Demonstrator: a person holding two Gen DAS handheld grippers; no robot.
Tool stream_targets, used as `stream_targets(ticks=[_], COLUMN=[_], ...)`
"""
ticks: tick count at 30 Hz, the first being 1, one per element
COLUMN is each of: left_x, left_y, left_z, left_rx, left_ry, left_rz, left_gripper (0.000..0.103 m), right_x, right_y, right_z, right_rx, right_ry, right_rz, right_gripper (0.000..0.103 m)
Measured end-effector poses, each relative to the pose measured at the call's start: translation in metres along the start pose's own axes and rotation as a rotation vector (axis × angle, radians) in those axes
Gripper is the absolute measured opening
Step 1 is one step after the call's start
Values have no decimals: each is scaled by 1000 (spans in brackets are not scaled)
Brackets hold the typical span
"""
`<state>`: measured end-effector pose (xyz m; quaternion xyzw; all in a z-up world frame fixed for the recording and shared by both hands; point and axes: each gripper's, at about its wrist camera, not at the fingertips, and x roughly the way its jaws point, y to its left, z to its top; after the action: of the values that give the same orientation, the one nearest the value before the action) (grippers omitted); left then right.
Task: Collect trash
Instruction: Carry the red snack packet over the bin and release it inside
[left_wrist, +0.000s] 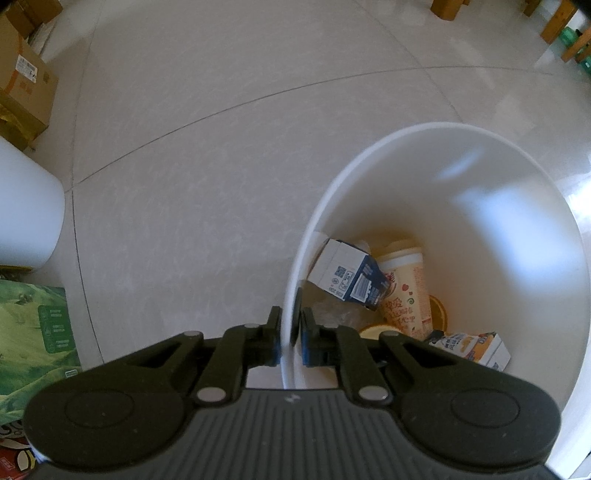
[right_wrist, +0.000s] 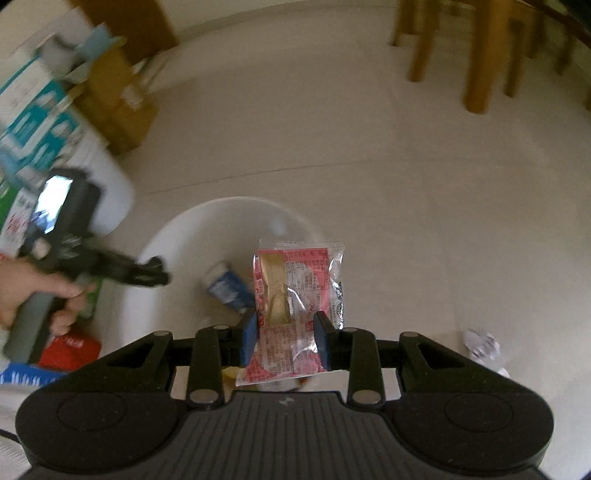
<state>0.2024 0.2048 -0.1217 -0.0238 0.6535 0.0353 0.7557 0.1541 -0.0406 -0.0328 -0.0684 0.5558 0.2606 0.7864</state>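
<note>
Right gripper (right_wrist: 284, 338) pinches one red snack packet (right_wrist: 295, 295), hiding bin contents; left gripper (left_wrist: 290, 338) clamps the white bin (left_wrist: 498, 177) rim, two cartons visible.

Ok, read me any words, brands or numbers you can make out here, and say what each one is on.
"SDS 250", or close to it: blue and white carton inside the white bin.
"挚爱", likely: tall paper cup; smaller print unreadable.
Red snack wrapper in the right tongs: dense Chinese print, too small.
Cardboard box label, green box, orange carton: too small or blurred.
</note>
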Motion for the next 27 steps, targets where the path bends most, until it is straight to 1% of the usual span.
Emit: stream_targets(ticks=[2,4,5,6,7,9,10,12,18,22,27], left_x=[1,1,1,1,2,2,2,2,2,2,2], left_y=[0,0,0,0,1,2,2,2,1,0,2], left_z=[0,0,0,0,-1,-1,-1,-1,-1,-1,-1], left_rx=[0,4,3,-1,-2,-5,-5,-8,-1,-4,-7], left_ry=[0,0,0,0,0,1,1,0,0,1,1], left_rz=[2,4,3,2,0,-1,-1,-1,6,5,2], left_gripper=[8,8,8,8,8,8,8,8,8,8,8], right_x=[0,11,13,17,17,12,10,2,-20,-25,-23], right_y=[18,28,35,38,40,40,36,22,-29,-61,-99], right_z=[5,7,7,6,5,3,0,-4,-14,-25,-47], right_rx=[-29,-52,-64,-73,-72,-72,-66,-36,85,145,213], right_ry=[18,42,51,60,65,49,41,20,-44,-45,-32], right_rz=[15,13,12,13,13,17,17,17,-34,-94,-161], right_gripper=[38,40,47,62,66,68,69,73,79,81,85])
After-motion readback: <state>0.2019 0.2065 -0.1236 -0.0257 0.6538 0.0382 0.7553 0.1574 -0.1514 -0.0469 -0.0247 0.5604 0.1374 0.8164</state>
